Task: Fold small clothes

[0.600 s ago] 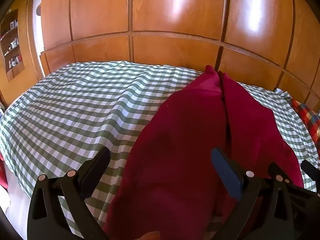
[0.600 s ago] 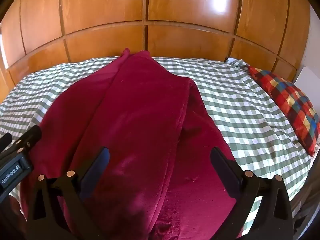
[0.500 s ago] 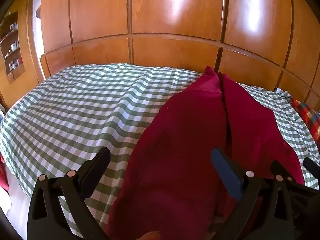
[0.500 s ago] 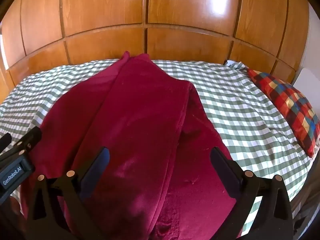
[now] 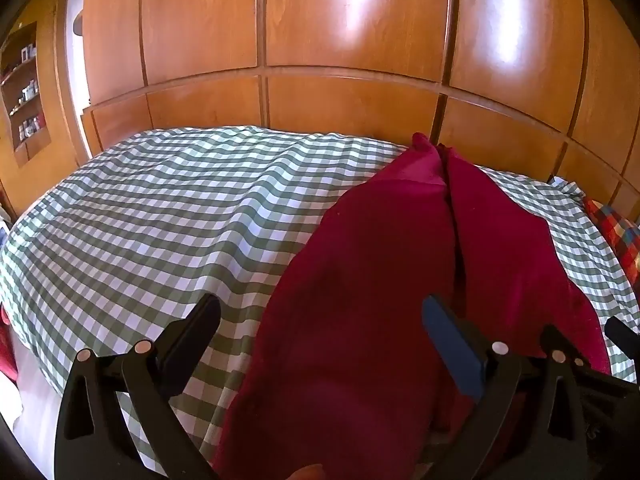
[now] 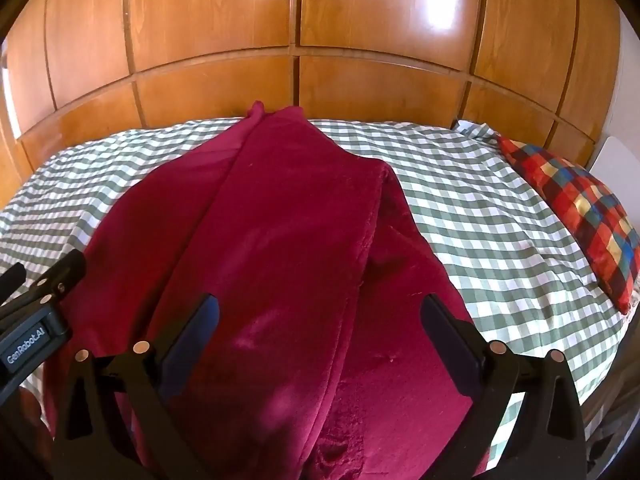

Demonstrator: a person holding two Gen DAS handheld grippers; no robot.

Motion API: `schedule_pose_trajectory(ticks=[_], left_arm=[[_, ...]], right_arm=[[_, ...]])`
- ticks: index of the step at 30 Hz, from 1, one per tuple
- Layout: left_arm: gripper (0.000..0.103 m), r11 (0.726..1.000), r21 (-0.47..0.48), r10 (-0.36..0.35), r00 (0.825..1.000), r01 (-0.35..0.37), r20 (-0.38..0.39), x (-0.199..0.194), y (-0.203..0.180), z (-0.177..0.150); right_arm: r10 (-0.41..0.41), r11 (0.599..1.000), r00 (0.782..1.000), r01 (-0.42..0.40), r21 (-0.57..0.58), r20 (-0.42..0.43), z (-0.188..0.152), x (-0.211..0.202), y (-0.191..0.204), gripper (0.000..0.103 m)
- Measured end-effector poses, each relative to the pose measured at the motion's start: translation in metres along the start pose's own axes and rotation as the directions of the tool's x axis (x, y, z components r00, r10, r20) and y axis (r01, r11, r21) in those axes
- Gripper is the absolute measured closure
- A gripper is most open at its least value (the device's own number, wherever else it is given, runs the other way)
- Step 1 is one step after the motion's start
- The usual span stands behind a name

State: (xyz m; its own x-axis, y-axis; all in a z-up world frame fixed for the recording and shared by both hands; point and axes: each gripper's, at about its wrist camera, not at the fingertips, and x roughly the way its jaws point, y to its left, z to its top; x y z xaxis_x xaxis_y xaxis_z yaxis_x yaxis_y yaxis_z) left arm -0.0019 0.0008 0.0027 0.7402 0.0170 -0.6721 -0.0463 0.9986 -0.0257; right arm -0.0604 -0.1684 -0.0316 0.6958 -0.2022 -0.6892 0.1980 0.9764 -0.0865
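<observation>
Both views tipped slightly lower, fingers [image 5: 452, 344] wide, red garment [image 6: 288, 240] on gingham bed [image 5: 160, 216], wooden wall panels [image 6: 216, 84]

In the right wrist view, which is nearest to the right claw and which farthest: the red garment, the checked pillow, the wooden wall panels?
1. Dark red fleece garment, right under the right claw.
2. Red-and-blue checked pillow, far right on the bed.
3. Glossy wooden wall panels, behind the bed.

Both wrist views angled down, close; share red garment [image 5: 380, 280].
</observation>
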Motion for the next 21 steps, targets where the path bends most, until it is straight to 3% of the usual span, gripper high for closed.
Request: schedule_pose_trajectory(ticks=[21], left_arm=[[0.002,0.998,-0.032,-0.054,0.998,0.054,-0.014,-0.0010,0.0088,-0.0057]], right_arm=[[0.009,1.000,1.000,-0.009,-0.018,-0.012,-0.0054,-0.0025,0.0062,0.003]])
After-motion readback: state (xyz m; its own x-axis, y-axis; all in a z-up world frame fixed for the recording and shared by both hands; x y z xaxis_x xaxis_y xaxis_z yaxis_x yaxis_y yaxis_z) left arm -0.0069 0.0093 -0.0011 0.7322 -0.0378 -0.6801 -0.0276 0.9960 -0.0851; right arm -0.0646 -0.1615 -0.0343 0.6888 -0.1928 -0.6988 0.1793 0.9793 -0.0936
